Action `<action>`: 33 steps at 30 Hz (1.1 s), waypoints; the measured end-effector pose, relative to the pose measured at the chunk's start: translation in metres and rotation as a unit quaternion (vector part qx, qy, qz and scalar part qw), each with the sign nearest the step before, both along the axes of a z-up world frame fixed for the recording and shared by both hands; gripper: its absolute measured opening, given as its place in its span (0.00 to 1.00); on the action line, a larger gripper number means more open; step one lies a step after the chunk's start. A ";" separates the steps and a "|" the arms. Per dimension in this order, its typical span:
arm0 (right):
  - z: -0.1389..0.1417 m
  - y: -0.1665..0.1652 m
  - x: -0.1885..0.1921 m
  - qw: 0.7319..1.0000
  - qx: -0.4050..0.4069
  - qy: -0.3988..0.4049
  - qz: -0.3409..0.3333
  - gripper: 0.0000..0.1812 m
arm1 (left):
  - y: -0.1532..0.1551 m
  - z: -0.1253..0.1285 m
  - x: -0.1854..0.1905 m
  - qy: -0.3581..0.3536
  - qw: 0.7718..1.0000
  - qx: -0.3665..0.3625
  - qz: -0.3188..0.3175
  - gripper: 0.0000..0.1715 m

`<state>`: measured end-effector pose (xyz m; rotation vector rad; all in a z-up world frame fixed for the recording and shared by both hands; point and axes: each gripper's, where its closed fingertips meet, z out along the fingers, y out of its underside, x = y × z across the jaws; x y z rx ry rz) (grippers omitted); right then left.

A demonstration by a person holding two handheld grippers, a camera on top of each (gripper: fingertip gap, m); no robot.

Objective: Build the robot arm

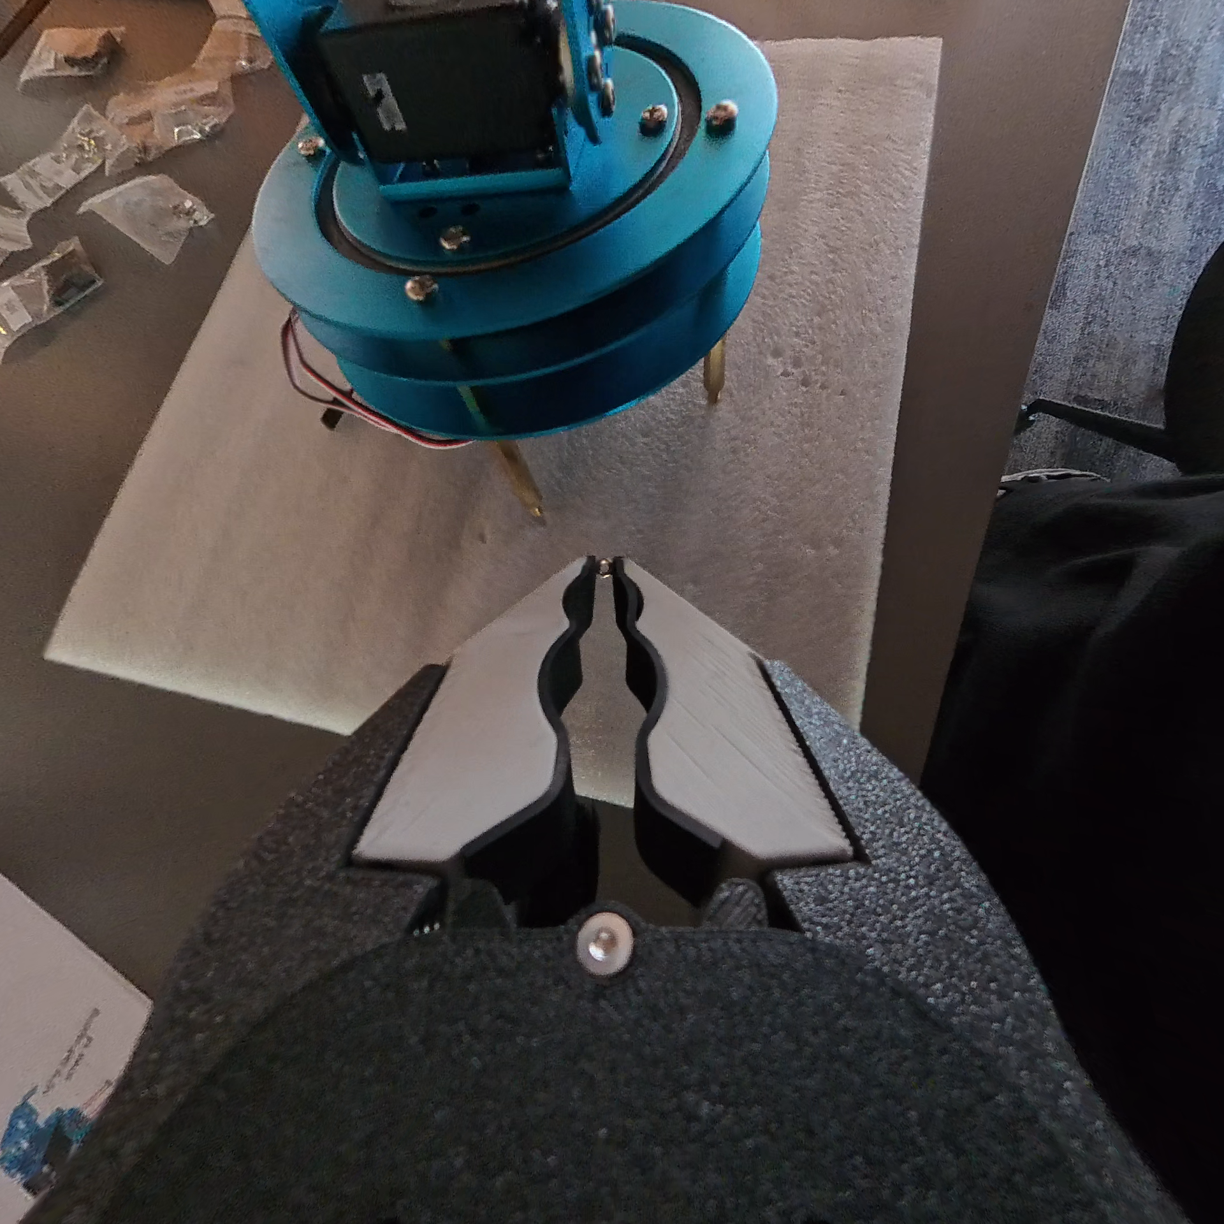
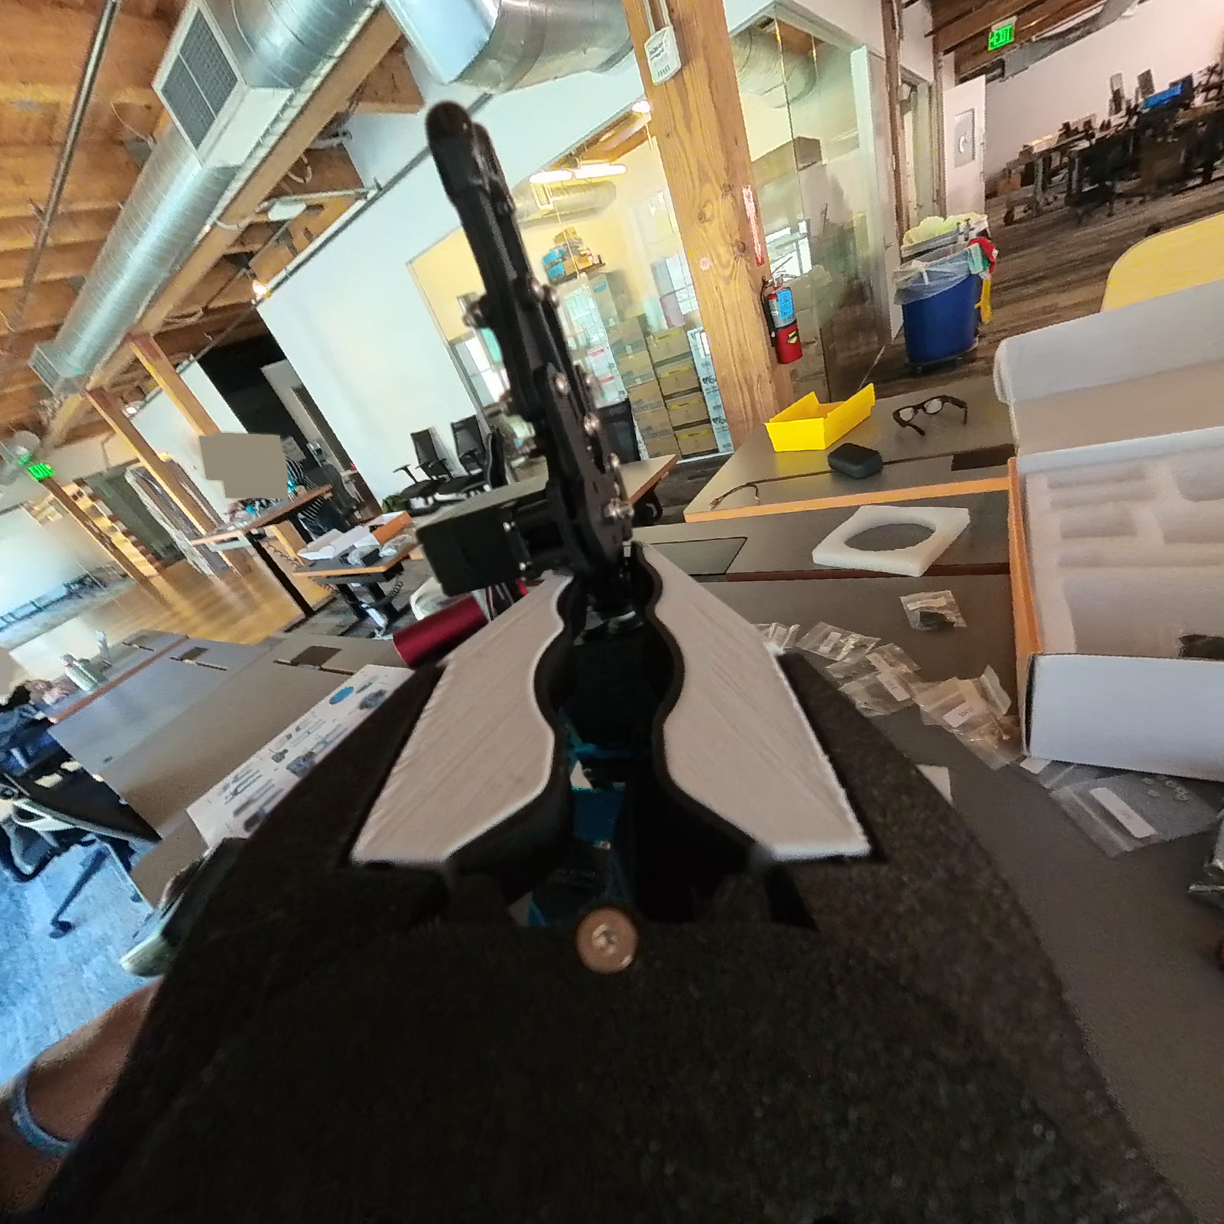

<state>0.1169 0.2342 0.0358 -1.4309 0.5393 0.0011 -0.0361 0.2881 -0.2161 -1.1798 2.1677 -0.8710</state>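
White foam mat point(image 1: 278, 543) on brown desk point(image 1: 86, 728): blue turntable base point(image 1: 530, 291) raised on brass standoffs. Left gripper point(image 1: 603, 564) pinching tiny silver screw point(image 1: 604, 566); right gripper point(image 2: 606, 563) clamped narrowly on black arm linkage point(image 2: 530, 344).

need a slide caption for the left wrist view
Left hand-held gripper pinching a small screw above a foam sheet, near a blue round base raised on brass standoffs.

A white foam sheet point(image 1: 762, 463) lies flat on the brown table point(image 1: 132, 728), with small clear plastic bags point(image 1: 112, 165) scattered beside it. Across the table stand an open white box point(image 2: 1119, 702) (foam-lined inside), a white foam ring point(image 2: 891, 536), a yellow bin point(image 2: 818, 420), black glasses point(image 2: 927, 414) and a dark case point(image 2: 854, 459).
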 end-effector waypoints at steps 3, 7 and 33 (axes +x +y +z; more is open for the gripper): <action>0.001 0.000 -0.003 1.000 0.000 0.000 0.007 0.06 | -0.003 -0.004 -0.002 0.003 1.000 0.012 -0.011 0.03; 0.003 0.009 -0.016 0.999 -0.025 -0.032 0.016 0.06 | -0.003 -0.010 -0.005 0.001 0.999 0.041 -0.015 0.03; 0.003 0.021 -0.026 0.994 -0.091 -0.062 0.014 0.06 | -0.001 0.137 0.031 -0.095 0.980 -0.175 0.010 0.49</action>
